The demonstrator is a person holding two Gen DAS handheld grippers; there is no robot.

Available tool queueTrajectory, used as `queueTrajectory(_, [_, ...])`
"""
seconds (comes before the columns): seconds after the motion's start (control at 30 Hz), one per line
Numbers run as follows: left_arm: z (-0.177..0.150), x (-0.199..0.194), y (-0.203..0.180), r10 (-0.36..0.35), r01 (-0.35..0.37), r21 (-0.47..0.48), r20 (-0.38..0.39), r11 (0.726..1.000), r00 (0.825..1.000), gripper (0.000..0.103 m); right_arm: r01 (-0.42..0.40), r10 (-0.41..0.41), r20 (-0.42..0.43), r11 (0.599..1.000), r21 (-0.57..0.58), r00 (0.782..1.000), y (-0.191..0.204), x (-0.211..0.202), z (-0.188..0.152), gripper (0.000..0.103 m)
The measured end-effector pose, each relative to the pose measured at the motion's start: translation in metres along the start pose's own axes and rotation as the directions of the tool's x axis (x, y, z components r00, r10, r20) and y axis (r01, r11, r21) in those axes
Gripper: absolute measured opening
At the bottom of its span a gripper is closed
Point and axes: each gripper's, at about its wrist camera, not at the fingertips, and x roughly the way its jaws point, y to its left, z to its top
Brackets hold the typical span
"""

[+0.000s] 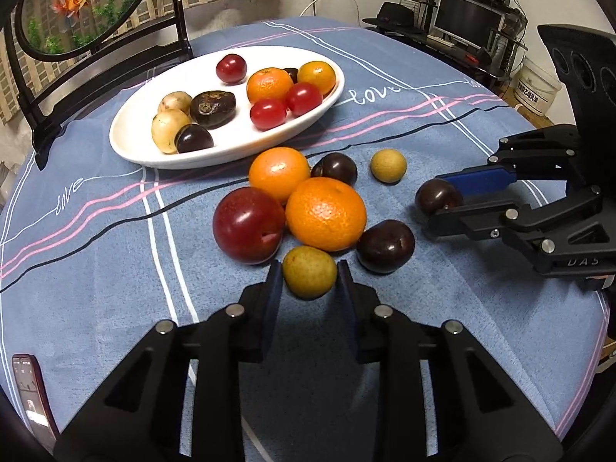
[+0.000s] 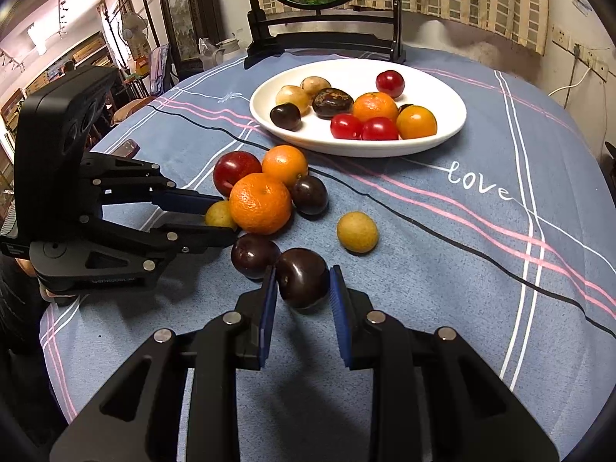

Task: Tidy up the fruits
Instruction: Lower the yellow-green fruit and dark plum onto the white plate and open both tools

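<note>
The left tool (image 1: 310,273) is closed on 1 small yellow-green fruit (image 1: 309,272), its 2 pads pressed against the fruit's sides low on the blue striped table (image 1: 442,142). The right tool (image 2: 303,281) is clamped on 1 dark plum (image 2: 303,278), which sits between its 2 blue pads just above the cloth.

Around the left tool's fruit lies a loose cluster on the table: 1 red plum (image 1: 248,225) to the left, 2 mandarins, the nearer one (image 1: 325,213) touching the held fruit's top and the farther one (image 1: 279,173) behind it, and 2 more dark plums, one (image 1: 385,245) just right of the held fruit and one (image 1: 334,168) behind the mandarins. A second yellow-green fruit (image 1: 388,165) lies apart to the right.

Farther back stands 1 white oval plate (image 1: 127,146). It holds 3 small red fruits (image 1: 231,68), 2 mandarins (image 1: 269,84), 2 pale yellow fruits (image 1: 168,131), 1 small dark plum (image 1: 193,138), 1 large dark brown fruit (image 1: 213,108) and 1 dark fruit mostly hidden behind the mandarins.

1 round painted screen on a black stand (image 1: 82,5) rises behind the plate, and 1 phone (image 1: 30,396) lies at the table's near left edge.
</note>
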Motion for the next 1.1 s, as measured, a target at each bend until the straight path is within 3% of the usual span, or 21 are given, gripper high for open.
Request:
queueTrajectory(0.27, [-0.001, -0.012, -0.004, -0.008, 0.007, 0.020, 0.024, 1.000, 1.000, 0.029, -0.011, 0.011, 0.002, 1.000, 0.005, 1.000, 0.000, 0.000, 0.000, 0.028])
queueTrajectory(0.4, [0.000, -0.031, 0.001, -0.051, 0.051, 0.005, 0.084, 0.999, 0.995, 0.029, -0.054, 0.051, 0.058, 0.997, 0.051, 0.997, -0.010, -0.010, 0.006, 0.028])
queueTrajectory(0.47, [0.010, -0.040, 0.014, -0.073, 0.078, -0.038, 0.122, 0.996, 0.990, 0.029, -0.079, 0.067, 0.098, 0.989, 0.127, 0.993, -0.023, -0.013, 0.017, 0.028])
queueTrajectory(0.57, [0.034, -0.041, 0.033, -0.039, 0.057, -0.112, 0.155, 0.992, 0.987, 0.029, -0.024, -0.007, 0.179, 0.985, 0.170, 0.984, -0.032, -0.014, 0.040, 0.028])
queueTrajectory(0.7, [0.069, -0.027, 0.056, 0.060, -0.022, -0.206, 0.176, 0.978, 0.983, 0.029, 0.006, -0.072, 0.276, 0.973, 0.233, 0.958, -0.043, -0.002, 0.076, 0.028])
queueTrajectory(0.87, [0.100, -0.004, 0.087, 0.135, -0.072, -0.316, 0.184, 0.946, 0.974, 0.029, 0.011, -0.081, 0.270, 0.968, 0.252, 0.959, -0.052, 0.035, 0.109, 0.028])
queueTrajectory(1.0, [0.105, 0.011, 0.099, 0.123, -0.065, -0.346, 0.150, 0.936, 0.981, 0.030, 0.031, -0.085, 0.238, 0.975, 0.221, 0.967, -0.048, 0.048, 0.116, 0.031])
queueTrajectory(1.03, [0.103, 0.013, 0.101, 0.141, -0.084, -0.353, 0.138, 0.932, 0.980, 0.044, 0.046, -0.098, 0.240, 0.976, 0.213, 0.966, -0.046, 0.046, 0.115, 0.035])
queueTrajectory(1.07, [0.101, 0.011, 0.103, 0.151, -0.090, -0.366, 0.140, 0.926, 0.979, 0.068, 0.054, -0.105, 0.243, 0.976, 0.209, 0.964, -0.045, 0.041, 0.114, 0.037])
queueTrajectory(1.1, [0.099, 0.007, 0.104, 0.158, -0.091, -0.376, 0.152, 0.922, 0.976, 0.075, 0.057, -0.108, 0.249, 0.978, 0.203, 0.963, -0.043, 0.035, 0.113, 0.037])
